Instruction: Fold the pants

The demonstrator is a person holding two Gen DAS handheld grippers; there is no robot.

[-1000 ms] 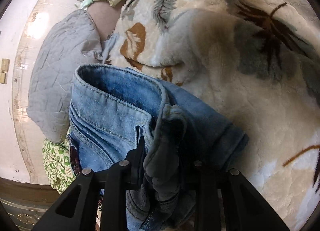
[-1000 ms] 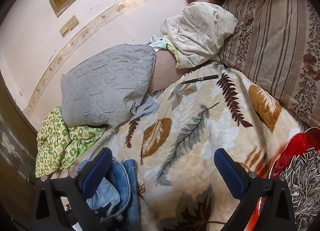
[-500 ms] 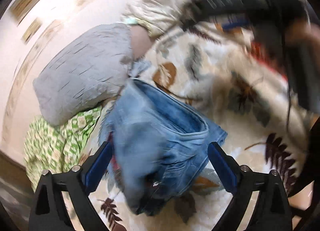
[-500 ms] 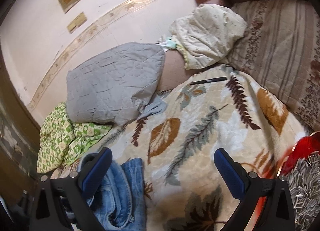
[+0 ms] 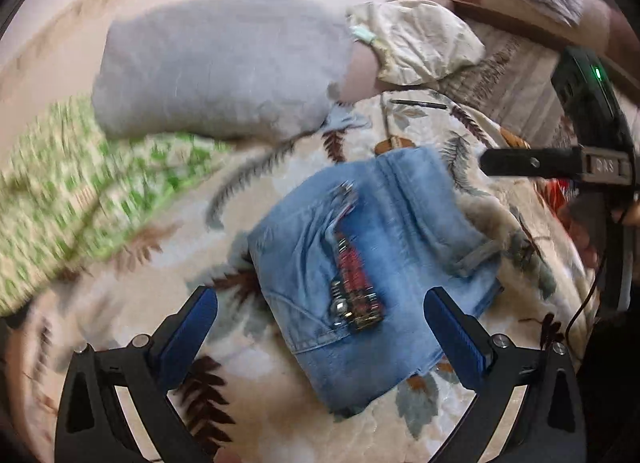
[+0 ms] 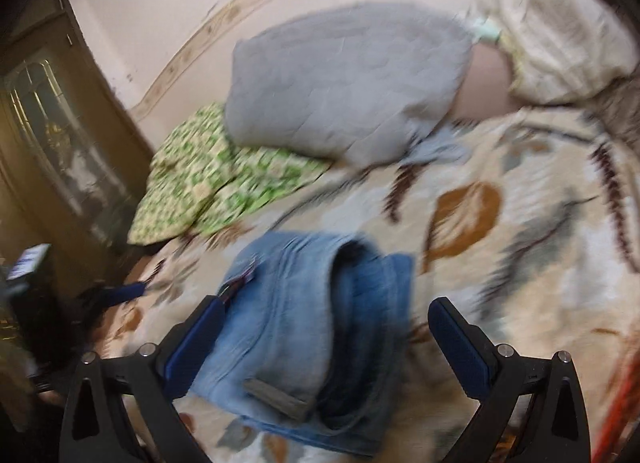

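The blue jeans lie folded into a compact bundle on the leaf-patterned blanket. A red beaded patch shows on top of them. My left gripper is open and empty, hovering above the near edge of the bundle. In the right wrist view the jeans lie between and below the fingers of my right gripper, which is open and empty above them. The right gripper's black body also shows at the right of the left wrist view. Both views are motion-blurred.
A grey quilted pillow and a green patterned cloth lie beyond the jeans by the wall. A cream pillow and a dark pen lie at the back right. A wooden door stands at the left.
My left gripper let go of the jeans, opened and pulled back above them. The jeans now lie folded on the blanket. My right gripper swung left over the bundle.
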